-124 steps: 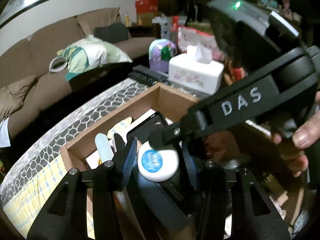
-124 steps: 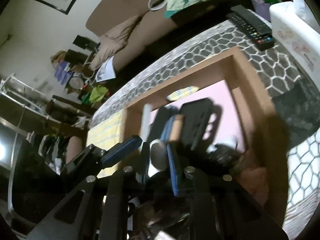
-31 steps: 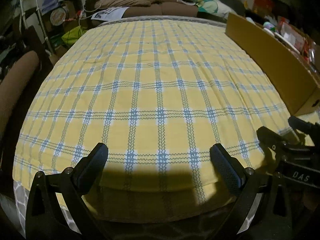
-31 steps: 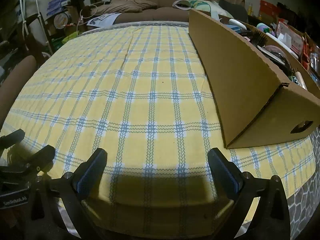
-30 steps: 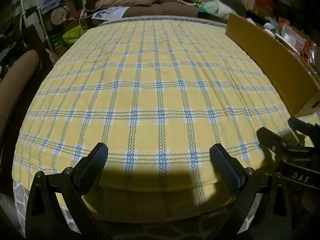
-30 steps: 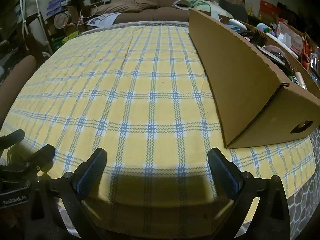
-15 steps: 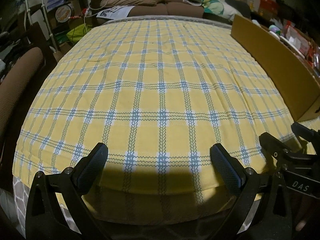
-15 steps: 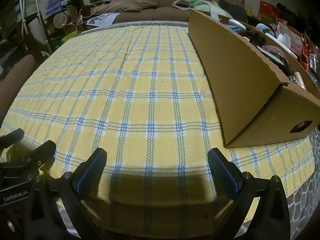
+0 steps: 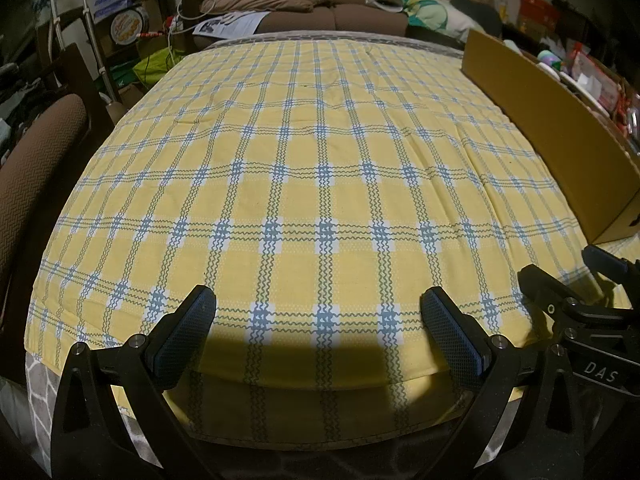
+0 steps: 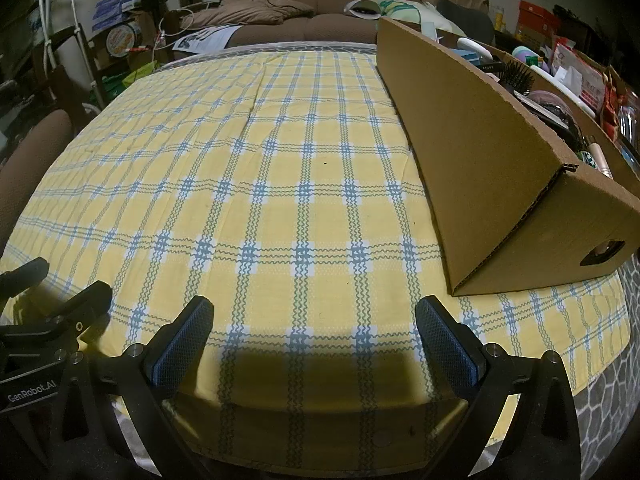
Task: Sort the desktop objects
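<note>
1. The sorted objects sit inside the cardboard box [image 10: 492, 148] on the right part of the desk; a hairbrush [image 10: 518, 76] pokes above its rim.
2. The box looks light and stiff; its cut-out handle [image 10: 604, 252] seems the best place to hold it.
3. The yellow plaid cloth [image 9: 312, 176] carries no loose items, so sorting looks finished.
4. The left gripper [image 9: 320, 332] and right gripper [image 10: 316, 336] hang at the near edge, jaws spread wide and holding nothing.
</note>
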{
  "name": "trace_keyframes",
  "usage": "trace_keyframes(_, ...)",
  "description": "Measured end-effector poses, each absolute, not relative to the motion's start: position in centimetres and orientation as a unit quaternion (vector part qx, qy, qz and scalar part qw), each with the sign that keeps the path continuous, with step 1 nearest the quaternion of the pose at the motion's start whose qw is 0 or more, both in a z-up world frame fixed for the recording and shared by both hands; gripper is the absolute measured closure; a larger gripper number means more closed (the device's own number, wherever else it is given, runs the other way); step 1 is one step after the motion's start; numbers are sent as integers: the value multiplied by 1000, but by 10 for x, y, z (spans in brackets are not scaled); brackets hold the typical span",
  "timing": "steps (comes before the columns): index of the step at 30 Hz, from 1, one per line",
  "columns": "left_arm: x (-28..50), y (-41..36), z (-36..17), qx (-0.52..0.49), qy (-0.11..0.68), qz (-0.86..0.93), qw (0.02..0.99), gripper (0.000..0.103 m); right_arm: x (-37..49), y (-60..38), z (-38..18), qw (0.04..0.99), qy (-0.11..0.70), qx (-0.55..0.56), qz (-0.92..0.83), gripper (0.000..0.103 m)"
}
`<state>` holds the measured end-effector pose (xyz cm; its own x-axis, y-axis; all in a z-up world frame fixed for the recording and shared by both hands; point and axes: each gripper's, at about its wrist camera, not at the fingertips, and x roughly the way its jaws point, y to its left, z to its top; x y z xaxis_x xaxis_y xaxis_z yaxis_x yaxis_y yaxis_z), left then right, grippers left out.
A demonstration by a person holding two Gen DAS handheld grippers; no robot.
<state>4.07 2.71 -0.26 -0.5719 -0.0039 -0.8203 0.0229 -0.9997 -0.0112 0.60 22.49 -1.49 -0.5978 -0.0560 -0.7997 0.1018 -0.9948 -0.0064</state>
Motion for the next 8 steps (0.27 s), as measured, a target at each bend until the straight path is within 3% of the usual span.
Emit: trace_keyframes(8, 41, 27, -3, 462, 10, -887, 8, 0, 6, 225, -15, 44, 26, 446, -893, 0)
